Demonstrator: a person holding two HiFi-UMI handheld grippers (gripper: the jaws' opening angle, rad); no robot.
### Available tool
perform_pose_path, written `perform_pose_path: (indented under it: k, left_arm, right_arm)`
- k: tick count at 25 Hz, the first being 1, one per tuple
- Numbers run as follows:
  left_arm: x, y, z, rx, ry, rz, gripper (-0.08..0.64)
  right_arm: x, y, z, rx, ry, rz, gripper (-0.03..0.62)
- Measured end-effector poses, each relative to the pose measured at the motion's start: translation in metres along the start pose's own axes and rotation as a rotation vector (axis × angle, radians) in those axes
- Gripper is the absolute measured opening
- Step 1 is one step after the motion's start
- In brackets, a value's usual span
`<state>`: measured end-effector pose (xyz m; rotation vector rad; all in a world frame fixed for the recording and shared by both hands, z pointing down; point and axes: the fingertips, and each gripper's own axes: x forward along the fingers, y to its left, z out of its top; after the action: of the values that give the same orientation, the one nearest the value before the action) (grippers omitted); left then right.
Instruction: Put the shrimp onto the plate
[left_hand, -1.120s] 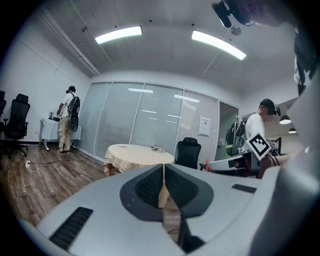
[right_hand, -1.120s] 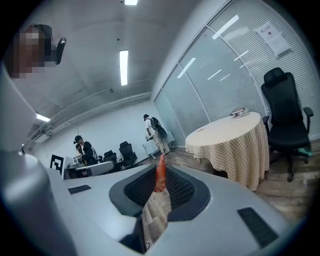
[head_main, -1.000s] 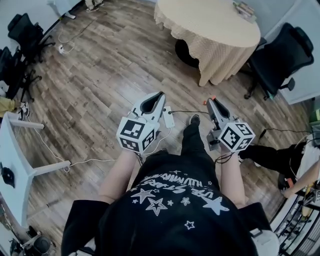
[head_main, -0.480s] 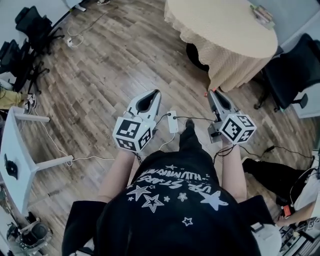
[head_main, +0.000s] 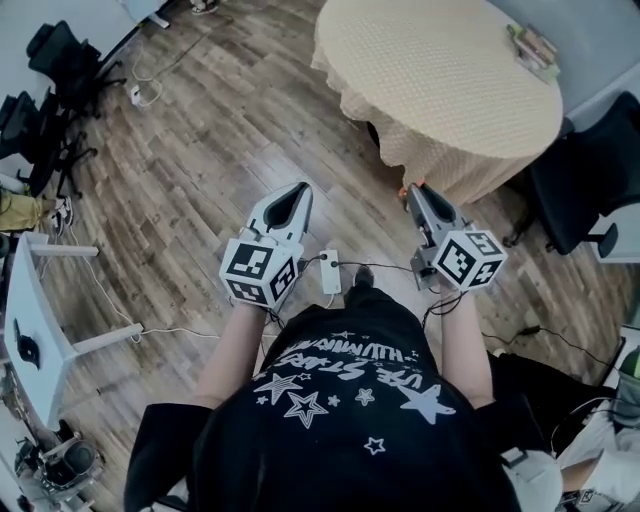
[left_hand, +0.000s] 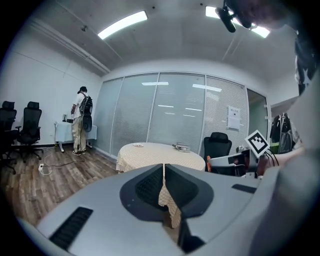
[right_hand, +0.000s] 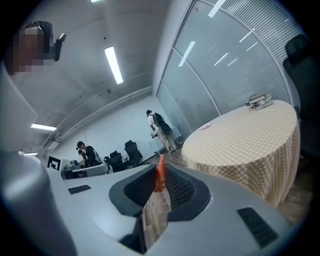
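Shrimp (right_hand: 160, 174) pinched in right hand-held gripper (head_main: 413, 190), partly hidden

i step nearer to the round table (head_main: 440, 80), so it now fills more of the head view. the tip of my right gripper (head_main: 412, 189) now shows just at the tablecloth hem (head_main: 440, 185). the black chair (head_main: 585, 190) moves to the right edge.

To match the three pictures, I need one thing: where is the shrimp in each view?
Head view: the shrimp, orange, at the tip of the right gripper, near the middle.
Left gripper view: probably the small orange speck right of centre.
Right gripper view: centre, upright between the jaws.
Shared landmark: the round table.
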<state>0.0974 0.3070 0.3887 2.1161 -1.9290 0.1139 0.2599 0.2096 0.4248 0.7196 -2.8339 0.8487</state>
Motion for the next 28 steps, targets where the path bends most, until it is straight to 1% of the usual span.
perform_pose_path:
  k: [4,7,9,12,16,19,23,25,28]
  left_arm:
    - [0.055,-0.007,0.012,0.003,-0.011,0.013,0.018]
    - [0.080,-0.006,0.023,0.030,-0.027,0.039,0.018]
    - [0.085,-0.001,0.029,0.042,-0.030,0.062,0.018]
    - [0.083,0.007,0.029,0.036,-0.013,0.090,0.018]
    - [0.088,0.012,0.034,0.055,-0.013,0.105,0.018]
    - [0.098,0.011,0.036,0.053,-0.023,0.097,0.018]
    - [0.114,0.012,0.035,0.064,-0.024,0.053,0.018]
    - [0.126,0.025,0.033,0.062,-0.013,0.056,0.018]
    - [0.151,0.049,0.037,0.027,-0.017,0.048,0.018]
  right_arm:
    - [0.007,-0.054,0.013,0.016,0.024,0.002,0.064]
    - [0.018,-0.079,0.027,0.022,0.026,0.014,0.064]
    - [0.024,-0.085,0.034,0.027,0.020,0.026,0.064]
    - [0.028,-0.087,0.034,0.041,0.020,0.042,0.064]
    - [0.033,-0.090,0.037,0.052,0.015,0.054,0.064]
    - [0.037,-0.095,0.040,0.054,0.011,0.048,0.064]
    - [0.047,-0.101,0.045,0.047,0.012,0.029,0.064]
    - [0.055,-0.107,0.051,0.041,0.004,0.011,0.064]
    - [0.071,-0.119,0.063,0.034,-0.005,-0.023,0.064]
